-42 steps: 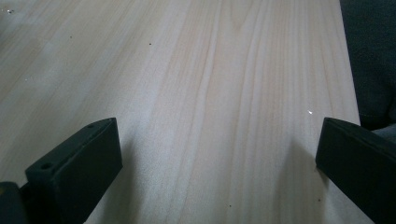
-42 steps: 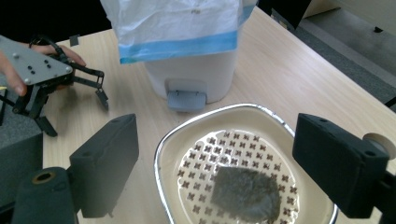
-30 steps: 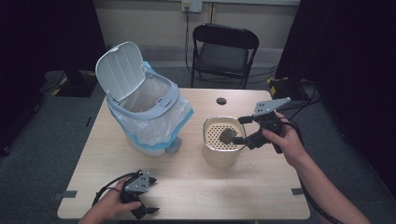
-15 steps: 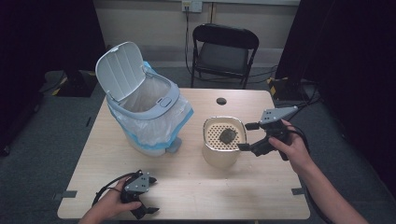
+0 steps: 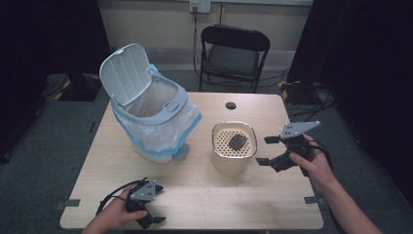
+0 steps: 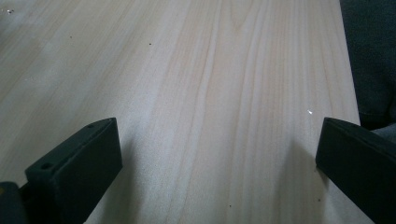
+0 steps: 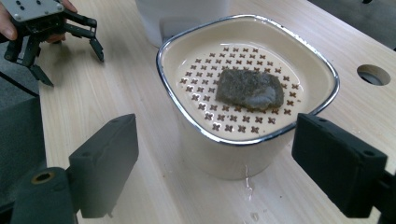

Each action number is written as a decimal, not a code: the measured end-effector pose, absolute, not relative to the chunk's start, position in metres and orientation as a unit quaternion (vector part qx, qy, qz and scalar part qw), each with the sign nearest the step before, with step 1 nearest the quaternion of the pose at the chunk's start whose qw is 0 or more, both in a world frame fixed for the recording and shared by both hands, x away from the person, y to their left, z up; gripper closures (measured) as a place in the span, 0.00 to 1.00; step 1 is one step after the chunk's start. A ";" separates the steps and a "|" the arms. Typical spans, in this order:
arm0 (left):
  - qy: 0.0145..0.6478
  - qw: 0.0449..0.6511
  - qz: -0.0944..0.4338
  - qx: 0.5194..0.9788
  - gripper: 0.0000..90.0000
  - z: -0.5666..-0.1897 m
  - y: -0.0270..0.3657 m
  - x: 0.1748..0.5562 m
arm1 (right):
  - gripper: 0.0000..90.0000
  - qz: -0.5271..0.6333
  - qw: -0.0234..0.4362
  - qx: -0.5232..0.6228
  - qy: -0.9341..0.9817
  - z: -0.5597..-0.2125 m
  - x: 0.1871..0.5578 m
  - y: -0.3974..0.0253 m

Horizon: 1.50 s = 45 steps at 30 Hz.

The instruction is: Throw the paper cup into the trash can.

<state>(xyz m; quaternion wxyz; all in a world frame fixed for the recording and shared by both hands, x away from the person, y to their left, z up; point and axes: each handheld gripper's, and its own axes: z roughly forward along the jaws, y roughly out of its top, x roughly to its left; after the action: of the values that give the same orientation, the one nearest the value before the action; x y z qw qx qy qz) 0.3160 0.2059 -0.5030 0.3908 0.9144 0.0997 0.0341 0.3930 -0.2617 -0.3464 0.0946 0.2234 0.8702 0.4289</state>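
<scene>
Open tongs (image 7: 224, 172) facing sponge (image 7: 250, 89) on strainer bin (image 7: 233, 149).

Counter (image 5: 204, 195): pale wood with fine lengthwise grain and one dark round hole near its far edge. Strainer container (image 7: 224, 154): cream body, shiny silver rim, insert perforated in a regular grid of small cross-shaped holes. Sponge (image 7: 250, 88): dull olive-grey, mottled. Bin (image 5: 146, 105): light grey lid and collar, lined with a translucent white bag edged in blue. Chair (image 5: 234, 53): black. Right tongs (image 5: 265, 150) and left tongs (image 5: 151, 220): black, each topped by a grey plate.
</scene>
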 end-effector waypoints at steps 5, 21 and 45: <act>0.100 0.391 0.034 0.914 0.00 -0.503 0.206 0.316 | 0.16 0.420 0.101 0.226 0.873 -0.352 0.387 -0.268; 0.100 0.392 0.034 0.914 0.00 -0.503 0.206 0.316 | 0.16 0.418 0.084 0.247 0.870 -0.391 0.374 -0.283; 0.100 0.391 0.034 0.914 0.00 -0.503 0.206 0.316 | 0.16 0.394 0.078 0.271 0.875 -0.455 0.366 -0.289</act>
<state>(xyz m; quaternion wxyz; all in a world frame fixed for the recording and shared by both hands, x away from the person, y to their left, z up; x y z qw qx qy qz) 0.3160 0.2058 -0.5031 0.3913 0.9142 0.0996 0.0345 0.3660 -0.2893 -0.4552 0.0777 0.2708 0.8750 0.3936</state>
